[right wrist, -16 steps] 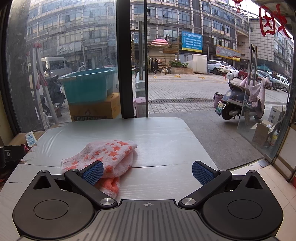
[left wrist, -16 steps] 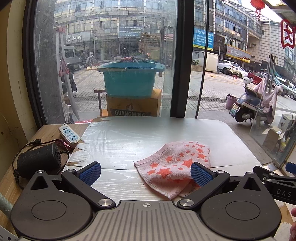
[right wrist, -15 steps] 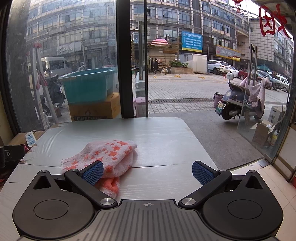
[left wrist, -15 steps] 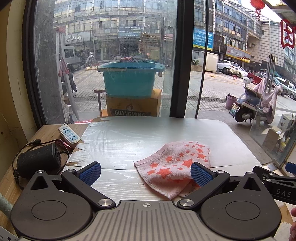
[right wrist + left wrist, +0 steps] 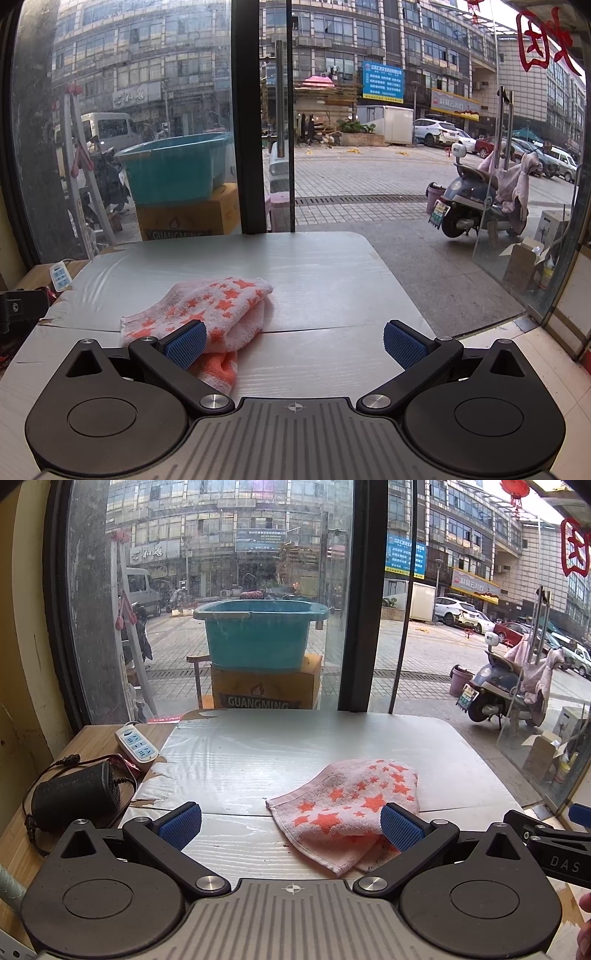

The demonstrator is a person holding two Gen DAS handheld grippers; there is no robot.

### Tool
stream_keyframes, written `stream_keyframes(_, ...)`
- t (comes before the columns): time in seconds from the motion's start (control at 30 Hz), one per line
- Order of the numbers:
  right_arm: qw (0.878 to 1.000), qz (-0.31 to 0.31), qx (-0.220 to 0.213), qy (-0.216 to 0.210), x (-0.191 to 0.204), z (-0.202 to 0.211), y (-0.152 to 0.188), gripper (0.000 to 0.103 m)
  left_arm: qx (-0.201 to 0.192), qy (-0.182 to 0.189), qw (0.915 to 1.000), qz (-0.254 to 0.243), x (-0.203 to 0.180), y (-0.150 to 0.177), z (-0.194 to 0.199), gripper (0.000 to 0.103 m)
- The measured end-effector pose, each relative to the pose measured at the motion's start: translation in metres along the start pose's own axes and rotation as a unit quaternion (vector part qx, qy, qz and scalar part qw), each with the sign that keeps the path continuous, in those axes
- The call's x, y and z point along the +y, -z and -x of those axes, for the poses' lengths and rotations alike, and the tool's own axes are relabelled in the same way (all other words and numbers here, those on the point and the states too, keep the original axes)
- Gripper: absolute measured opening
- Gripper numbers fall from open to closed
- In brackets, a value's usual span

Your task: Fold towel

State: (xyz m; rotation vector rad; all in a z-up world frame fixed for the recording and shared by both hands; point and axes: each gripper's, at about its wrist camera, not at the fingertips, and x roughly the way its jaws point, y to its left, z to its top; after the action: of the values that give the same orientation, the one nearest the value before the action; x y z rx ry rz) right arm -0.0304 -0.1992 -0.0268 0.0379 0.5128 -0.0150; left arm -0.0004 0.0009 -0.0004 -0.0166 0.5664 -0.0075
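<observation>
Both grippers, left gripper (image 5: 291,827) and right gripper (image 5: 294,345), stand wide open, holding nothing. The towel (image 5: 347,805) lies rumpled on the table (image 5: 258,753); pinching several bunched layers together would likely skew the fold.

Towel's (image 5: 347,805) near corner behind the left tongs' (image 5: 291,825) right finger (image 5: 400,829).

Bright, sharp daylight floods through the window (image 5: 221,590), glare sheens the tabletop (image 5: 295,746), fisheye edges bend.
</observation>
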Motion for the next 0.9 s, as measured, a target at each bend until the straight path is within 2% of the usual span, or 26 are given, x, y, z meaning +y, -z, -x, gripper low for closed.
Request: stream_keyframes(0.9, 1.000, -0.001, -0.003, 0.003, 0.0010, -0.0020, -0.0028, 0.103, 0.001, -0.011, 0.9999, 0.006, -0.0003, -0.0021, -0.0022, 0.103)
